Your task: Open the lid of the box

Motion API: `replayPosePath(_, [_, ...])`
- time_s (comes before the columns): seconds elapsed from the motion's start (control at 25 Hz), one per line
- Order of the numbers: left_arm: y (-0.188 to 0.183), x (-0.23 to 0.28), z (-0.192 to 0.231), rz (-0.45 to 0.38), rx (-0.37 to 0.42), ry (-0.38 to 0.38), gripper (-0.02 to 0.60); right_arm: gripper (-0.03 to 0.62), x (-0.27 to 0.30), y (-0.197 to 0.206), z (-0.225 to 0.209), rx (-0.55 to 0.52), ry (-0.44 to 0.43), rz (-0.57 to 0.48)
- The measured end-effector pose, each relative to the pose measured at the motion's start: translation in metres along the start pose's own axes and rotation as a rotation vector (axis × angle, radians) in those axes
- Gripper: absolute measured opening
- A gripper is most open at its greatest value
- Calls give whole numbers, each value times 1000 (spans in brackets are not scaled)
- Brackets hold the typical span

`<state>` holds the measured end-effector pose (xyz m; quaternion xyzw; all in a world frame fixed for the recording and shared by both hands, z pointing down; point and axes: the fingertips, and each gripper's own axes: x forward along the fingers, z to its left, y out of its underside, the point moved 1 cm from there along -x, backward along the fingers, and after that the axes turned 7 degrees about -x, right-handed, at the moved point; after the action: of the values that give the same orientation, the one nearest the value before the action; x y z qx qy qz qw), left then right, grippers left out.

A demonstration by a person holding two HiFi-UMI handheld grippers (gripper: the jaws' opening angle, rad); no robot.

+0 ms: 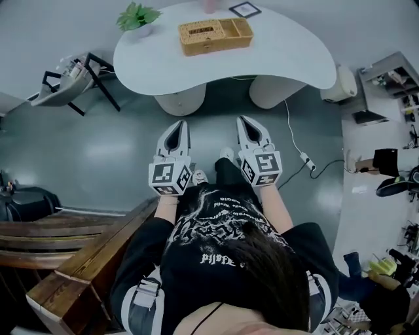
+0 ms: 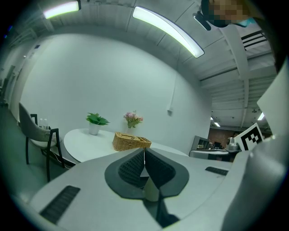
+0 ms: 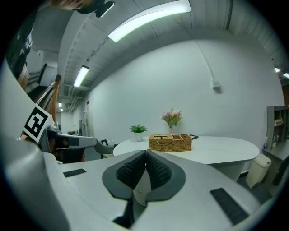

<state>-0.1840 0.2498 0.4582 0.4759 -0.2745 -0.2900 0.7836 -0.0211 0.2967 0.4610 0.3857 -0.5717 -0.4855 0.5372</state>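
Both forearms are held low and close to the torso, side by side. The left gripper (image 1: 178, 125) and right gripper (image 1: 243, 122) point toward the white kidney-shaped table (image 1: 275, 62) and are well short of it. Each claw is pinched together, with nothing between its jaws. The rectangular woven wicker box (image 1: 216, 35) sits on the table's far half, its lid down over the part nearer the small green potted plant (image 1: 137, 18). The gripper views show a bunch of pink flowers (image 3: 171, 117) behind the box, which the head view crops at its top edge.
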Motion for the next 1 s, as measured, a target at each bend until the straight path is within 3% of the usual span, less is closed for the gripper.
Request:
replayPosePath(0.36, [3,41,15,32,-1,-48,25,26,58,1,-27,6,-62,8])
replayPosePath(1.0, [-21,173,12,12,0,-132,25,26,171,-18,-106,-54,-247,7])
